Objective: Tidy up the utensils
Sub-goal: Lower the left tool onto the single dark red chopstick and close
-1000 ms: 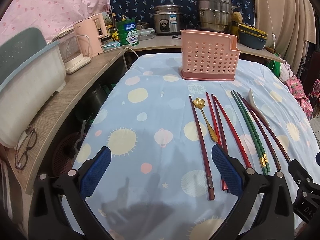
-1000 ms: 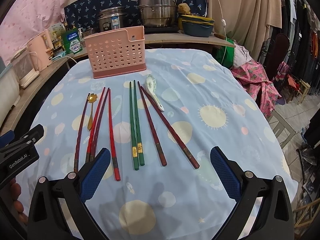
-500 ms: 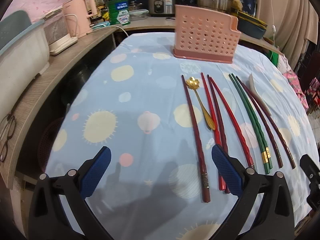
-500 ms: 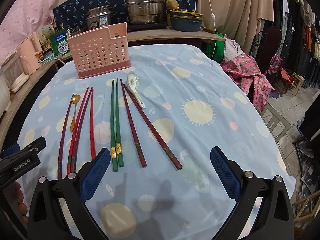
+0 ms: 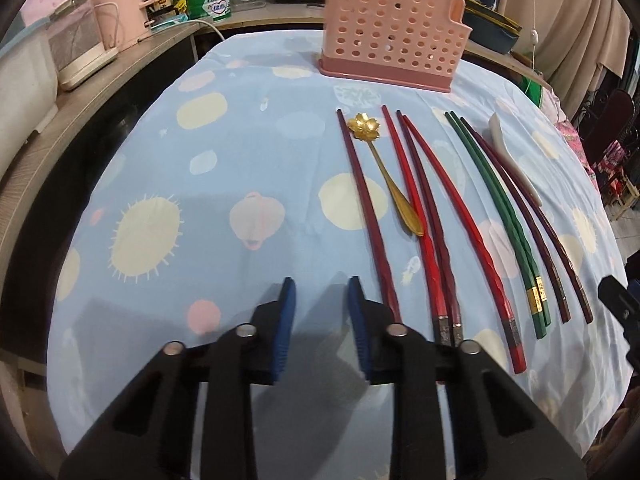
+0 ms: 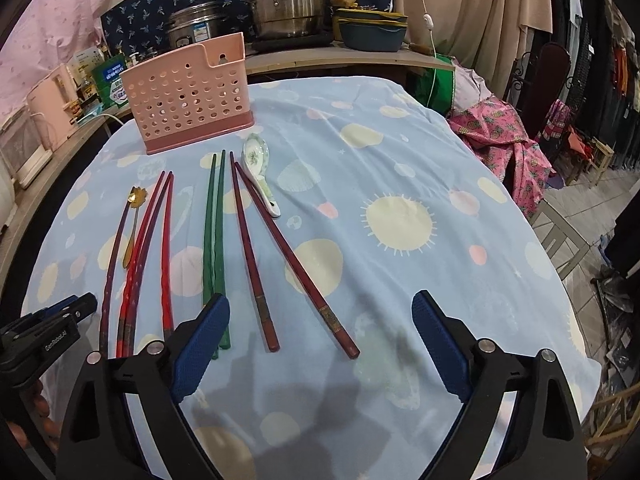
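A pink perforated utensil holder [image 5: 394, 36] [image 6: 188, 96] stands at the far side of the blue patterned tablecloth [image 5: 200, 200]. In front of it lie a dark red chopstick [image 5: 366, 208], a gold flower spoon [image 5: 384, 160] [image 6: 134, 220], red chopsticks [image 6: 166, 240], a green pair [image 6: 208, 232], a dark red pair [image 6: 253, 256] and a white ceramic spoon [image 6: 258, 172]. My left gripper [image 5: 320, 284] hovers just left of the leftmost chopstick's near end, its jaws closing to a narrow gap with nothing between them. My right gripper [image 6: 322, 300] is open wide, closing slightly, above the dark red pair's near ends.
A wooden counter runs along the left with a pink kettle [image 5: 120, 4] and white appliances. Steel pots [image 6: 288, 4] stand behind the holder. A chair with pink cloth [image 6: 500, 132] is off the table's right edge. Bare cloth lies left of the utensils.
My left gripper has sunk toward the cloth and its jaws have drawn close together from wide open. My right gripper has shifted right along the utensils, and its jaws have narrowed a little.
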Available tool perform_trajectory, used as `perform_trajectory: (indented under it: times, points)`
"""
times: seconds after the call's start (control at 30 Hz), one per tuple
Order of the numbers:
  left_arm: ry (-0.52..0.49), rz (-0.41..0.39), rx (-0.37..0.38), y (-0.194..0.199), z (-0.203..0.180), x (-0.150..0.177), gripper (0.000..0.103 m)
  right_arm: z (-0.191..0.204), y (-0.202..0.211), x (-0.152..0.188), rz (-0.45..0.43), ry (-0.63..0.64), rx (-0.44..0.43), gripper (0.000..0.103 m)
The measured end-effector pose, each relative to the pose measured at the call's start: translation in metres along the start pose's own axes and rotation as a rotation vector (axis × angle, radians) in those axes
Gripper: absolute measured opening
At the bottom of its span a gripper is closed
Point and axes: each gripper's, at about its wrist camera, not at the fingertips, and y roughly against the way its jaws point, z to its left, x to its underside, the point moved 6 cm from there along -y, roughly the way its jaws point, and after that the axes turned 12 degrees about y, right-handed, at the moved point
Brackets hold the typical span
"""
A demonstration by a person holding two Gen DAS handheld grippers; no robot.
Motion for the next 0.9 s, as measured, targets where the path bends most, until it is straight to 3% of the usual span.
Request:
perform_trajectory:
  times: [0.1, 0.23, 0.3, 0.33, 0.4, 0.43, 0.5, 0.53, 0.57, 0.6, 0.7, 0.8, 0.87, 0.9]
  points:
    - [0.009, -0.001, 0.000, -0.002, 0.006, -0.006, 0.007, -0.001, -0.010, -0.015, -0.010, -0.004, -0.029, 0.074]
    - [0.029, 0.006, 0.018, -0.001, 0.011, -0.014, 0.007, 0.000, -0.031, -0.038, -0.006, -0.001, -0.069, 0.061]
    - [0.030, -0.008, 0.047, 0.007, 0.008, -0.018, 0.010, 0.000, -0.041, -0.047, 0.007, -0.027, -0.100, 0.061]
    - [0.029, -0.021, 0.062, 0.013, 0.004, -0.020, 0.014, 0.000, -0.043, -0.051, 0.006, -0.038, -0.111, 0.061]
    - [0.019, -0.040, 0.071, 0.018, -0.005, -0.022, 0.054, 0.002, -0.044, -0.054, -0.001, -0.035, -0.103, 0.061]
    - [0.007, -0.051, 0.073, 0.020, -0.011, -0.022, 0.059, 0.004, -0.046, -0.055, 0.000, -0.028, -0.099, 0.061]
    - [-0.029, -0.044, 0.080, 0.016, -0.023, -0.018, 0.060, 0.007, -0.050, -0.054, 0.013, -0.021, -0.104, 0.061]
    - [-0.047, -0.030, 0.077, 0.010, -0.028, -0.014, 0.059, 0.008, -0.053, -0.053, 0.019, -0.018, -0.105, 0.061]
    - [-0.058, -0.016, 0.070, 0.005, -0.030, -0.010, 0.049, 0.008, -0.055, -0.052, 0.024, -0.015, -0.103, 0.061]
    - [-0.066, 0.008, 0.067, -0.001, -0.030, -0.007, 0.033, 0.008, -0.056, -0.052, 0.027, -0.014, -0.102, 0.061]
    - [-0.050, 0.032, 0.066, -0.009, -0.023, -0.004, 0.015, 0.007, -0.062, -0.055, 0.033, -0.018, -0.112, 0.061]
    - [-0.048, 0.034, 0.061, -0.008, -0.016, -0.006, 0.007, 0.010, -0.069, -0.064, 0.029, -0.005, -0.126, 0.057]
    - [-0.048, 0.029, 0.055, -0.008, -0.012, -0.007, 0.007, 0.014, -0.075, -0.070, 0.030, 0.001, -0.142, 0.047]
    - [-0.050, 0.027, 0.055, -0.008, -0.010, -0.007, 0.007, 0.015, -0.079, -0.073, 0.031, 0.001, -0.152, 0.035]
